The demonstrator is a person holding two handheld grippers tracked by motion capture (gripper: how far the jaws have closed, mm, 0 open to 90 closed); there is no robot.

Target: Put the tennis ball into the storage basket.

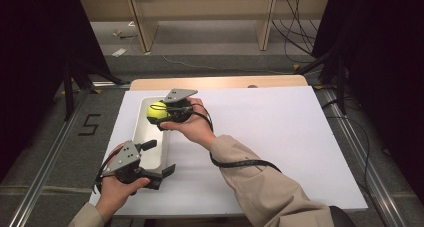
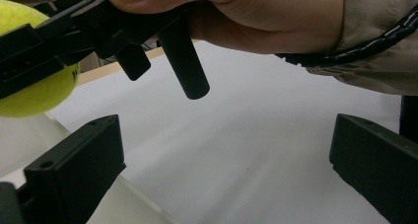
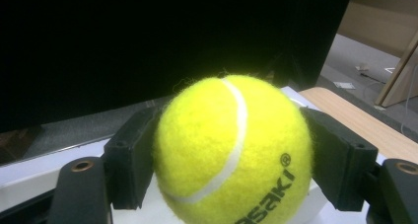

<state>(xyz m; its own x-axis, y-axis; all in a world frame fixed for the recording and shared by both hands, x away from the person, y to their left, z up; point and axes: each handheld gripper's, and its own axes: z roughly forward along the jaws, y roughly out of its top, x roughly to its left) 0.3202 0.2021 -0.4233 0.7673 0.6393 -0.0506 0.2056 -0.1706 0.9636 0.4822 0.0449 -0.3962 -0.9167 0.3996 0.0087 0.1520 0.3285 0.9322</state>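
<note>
Overhead, your right gripper (image 1: 161, 115) clamps the tennis ball (image 1: 157, 110) above the white tray (image 1: 150, 137), left of centre; your left gripper (image 1: 159, 157) spreads wide, lower left. Alongside its jaws, the ball (image 2: 34, 76) sits upper left. Right gripper view: ball (image 3: 231, 150) centred between pressing jaws.

A wooden desk (image 1: 220, 82) carries a white sheet (image 1: 280, 137) covering most of it; a white tray (image 1: 145, 137) lies near its left edge.
</note>
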